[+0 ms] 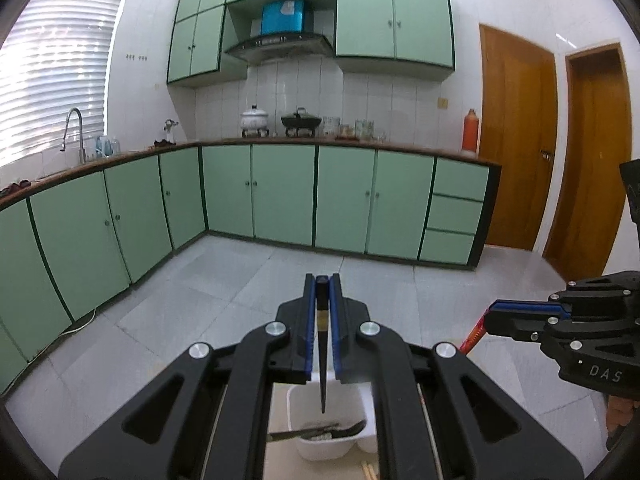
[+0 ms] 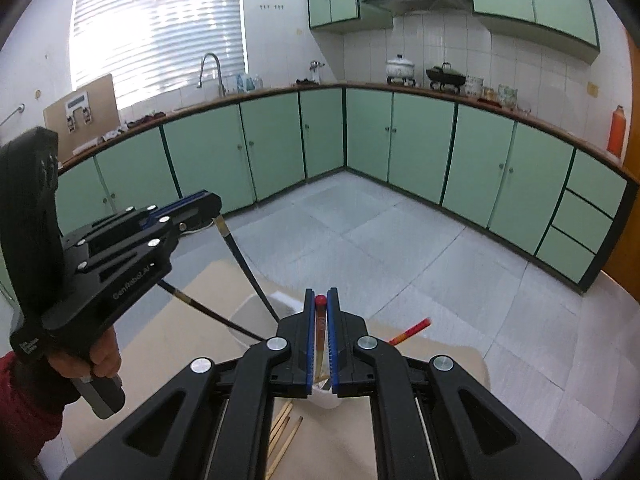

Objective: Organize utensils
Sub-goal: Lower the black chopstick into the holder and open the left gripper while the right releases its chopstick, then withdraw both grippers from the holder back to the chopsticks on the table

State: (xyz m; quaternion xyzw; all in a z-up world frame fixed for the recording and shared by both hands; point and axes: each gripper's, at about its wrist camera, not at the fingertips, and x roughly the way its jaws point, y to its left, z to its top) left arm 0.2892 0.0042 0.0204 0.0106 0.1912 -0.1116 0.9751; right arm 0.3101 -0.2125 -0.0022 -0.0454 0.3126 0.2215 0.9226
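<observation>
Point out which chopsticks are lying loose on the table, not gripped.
The pale wooden chopsticks: the black chopstick is in the left gripper, the red chopstick in the right gripper.

right gripper [image 2: 321,322] clamping red chopstick [image 2: 320,320]

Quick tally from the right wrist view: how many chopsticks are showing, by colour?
Black chopsticks with gold bands: 2
Red chopsticks: 2
Plain light wooden chopsticks: 3 showing, partly hidden
Total: 7
</observation>
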